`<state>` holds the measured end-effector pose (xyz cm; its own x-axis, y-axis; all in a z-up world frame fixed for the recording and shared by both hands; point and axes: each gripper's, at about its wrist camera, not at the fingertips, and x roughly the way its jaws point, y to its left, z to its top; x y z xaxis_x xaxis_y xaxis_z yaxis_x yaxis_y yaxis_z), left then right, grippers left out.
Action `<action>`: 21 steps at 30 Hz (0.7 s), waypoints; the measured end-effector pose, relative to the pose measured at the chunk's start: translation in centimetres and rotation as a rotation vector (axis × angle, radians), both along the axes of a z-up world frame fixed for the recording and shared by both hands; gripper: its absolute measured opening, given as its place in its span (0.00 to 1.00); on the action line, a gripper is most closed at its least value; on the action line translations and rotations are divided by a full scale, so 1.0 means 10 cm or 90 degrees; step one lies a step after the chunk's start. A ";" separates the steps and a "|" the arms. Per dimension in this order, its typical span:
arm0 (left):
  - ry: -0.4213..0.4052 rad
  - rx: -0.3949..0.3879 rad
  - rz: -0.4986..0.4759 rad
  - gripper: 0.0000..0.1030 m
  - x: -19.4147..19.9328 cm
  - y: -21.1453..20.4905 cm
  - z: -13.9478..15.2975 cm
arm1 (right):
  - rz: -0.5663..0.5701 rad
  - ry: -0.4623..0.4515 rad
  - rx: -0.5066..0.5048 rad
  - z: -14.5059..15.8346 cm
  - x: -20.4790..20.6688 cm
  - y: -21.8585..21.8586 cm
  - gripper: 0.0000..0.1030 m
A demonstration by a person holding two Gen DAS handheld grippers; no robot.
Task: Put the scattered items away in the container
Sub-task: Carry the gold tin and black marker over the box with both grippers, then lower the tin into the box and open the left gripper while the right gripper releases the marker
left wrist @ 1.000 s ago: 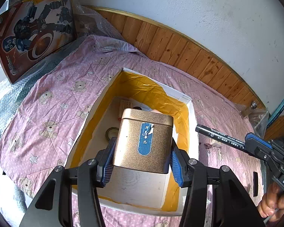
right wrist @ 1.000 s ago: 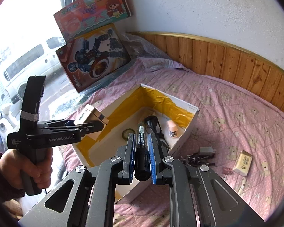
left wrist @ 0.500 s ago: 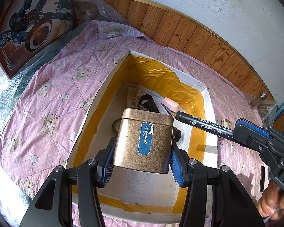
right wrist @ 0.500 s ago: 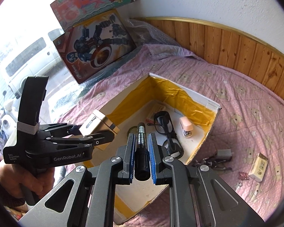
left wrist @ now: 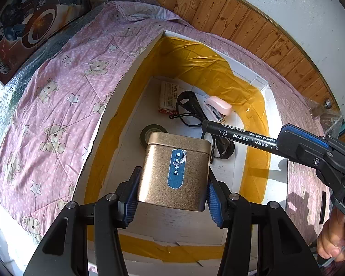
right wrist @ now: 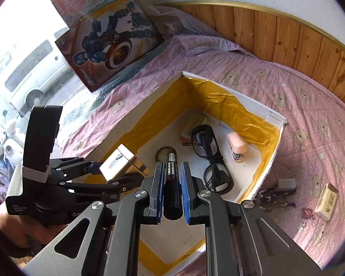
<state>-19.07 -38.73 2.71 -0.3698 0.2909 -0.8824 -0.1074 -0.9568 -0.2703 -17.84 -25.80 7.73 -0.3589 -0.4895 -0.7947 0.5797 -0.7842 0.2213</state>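
Observation:
My left gripper is shut on a gold tin with a blue label, held over the near part of the white box lined with yellow tape. From the right wrist view the same tin hangs above the box's left side. My right gripper is shut on a black marker, whose tip reaches over the box. That marker enters from the right in the left wrist view. Inside the box lie black glasses, a pink stapler, a tape roll and a small carton.
The box rests on a pink bear-print quilt. Outside it on the right lie a small cream pack, a grey clip with dark bits and a pink clip. Toy boxes lean at the back left; wood panelling runs behind.
Both grippers have moved forward and down over the box. The marker tip now reaches above the glasses, and the tin sits lower toward the box floor.

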 end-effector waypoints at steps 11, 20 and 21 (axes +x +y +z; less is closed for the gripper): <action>-0.019 -0.015 -0.007 0.51 -0.06 0.02 -0.14 | -0.008 -0.056 0.017 -0.26 -0.18 -0.10 0.14; -0.036 -0.008 0.000 0.51 -0.13 0.03 -0.20 | -0.012 -0.076 0.035 -0.38 -0.30 -0.23 0.17; -0.034 -0.010 0.002 0.51 -0.12 0.03 -0.21 | -0.010 -0.081 0.037 -0.41 -0.31 -0.24 0.18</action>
